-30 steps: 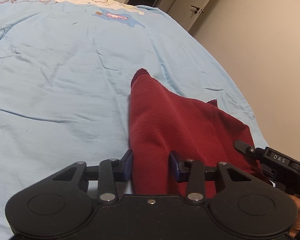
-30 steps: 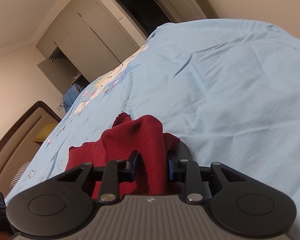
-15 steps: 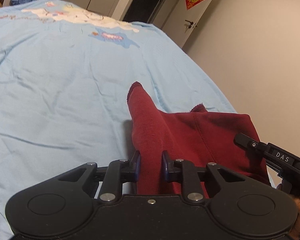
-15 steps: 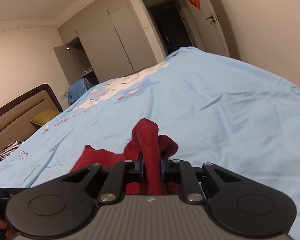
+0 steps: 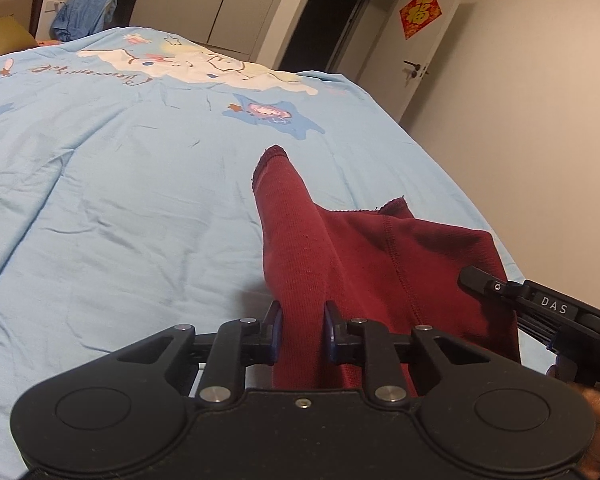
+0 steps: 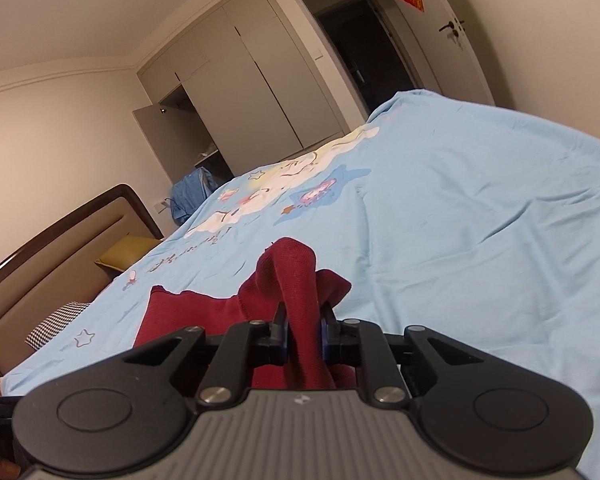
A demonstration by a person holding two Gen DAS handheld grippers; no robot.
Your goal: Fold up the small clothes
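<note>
A small dark red knitted garment lies on a light blue bedsheet, its near edge raised off the bed. My left gripper is shut on a bunched fold of that edge, and the cloth runs forward from its pads to a pointed corner. The right gripper's black body shows at the right of the left wrist view. In the right wrist view my right gripper is shut on another fold of the red garment, which rises in a hump between the pads.
The bedsheet has a cartoon print toward the far end. A wall runs close along the bed's right side. A headboard, a yellow pillow, grey wardrobes and a dark doorway stand beyond.
Both grippers closed on folds of the red garment, then lifted its near edge off the bed. Both views now look higher, showing more of the room.
</note>
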